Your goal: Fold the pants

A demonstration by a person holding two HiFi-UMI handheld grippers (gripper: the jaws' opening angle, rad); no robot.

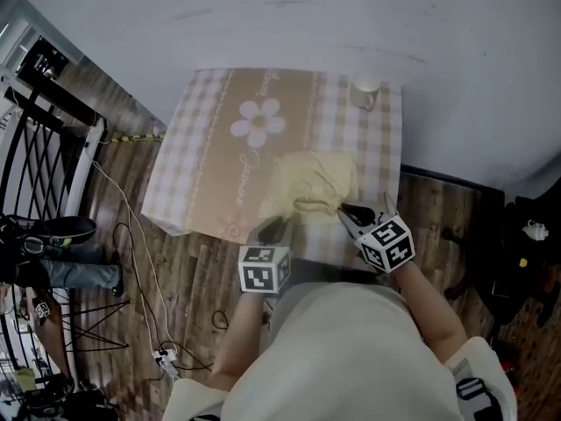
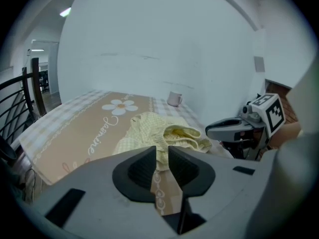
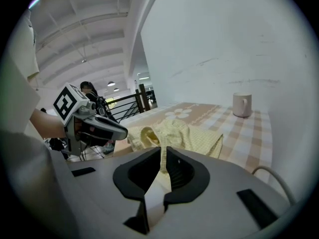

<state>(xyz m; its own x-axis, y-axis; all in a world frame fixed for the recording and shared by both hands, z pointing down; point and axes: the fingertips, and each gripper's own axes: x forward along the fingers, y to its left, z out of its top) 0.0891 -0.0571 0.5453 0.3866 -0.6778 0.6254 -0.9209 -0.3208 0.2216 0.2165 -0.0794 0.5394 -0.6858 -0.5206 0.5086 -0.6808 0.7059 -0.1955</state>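
Note:
The pale yellow checked pants (image 1: pixel 311 182) lie bunched on the near right part of the table (image 1: pixel 202 147), which is covered by a beige checked cloth with a daisy. My left gripper (image 1: pixel 273 229) sits at the pants' near left edge. Its jaws stand apart in the left gripper view (image 2: pixel 162 156), and only the tablecloth and the pants (image 2: pixel 159 131) beyond show in the gap. My right gripper (image 1: pixel 351 213) is at the pants' near right edge. In the right gripper view (image 3: pixel 163 156) its jaws are nearly together, with a strip of the yellow pants (image 3: pixel 189 133) running between them.
A white mug (image 1: pixel 365 89) stands at the table's far right corner by the grey wall. A black railing (image 1: pixel 35 156) runs along the left. Cables and a power strip (image 1: pixel 165 358) lie on the wooden floor beside the table. A person's legs (image 1: pixel 61 261) are at far left.

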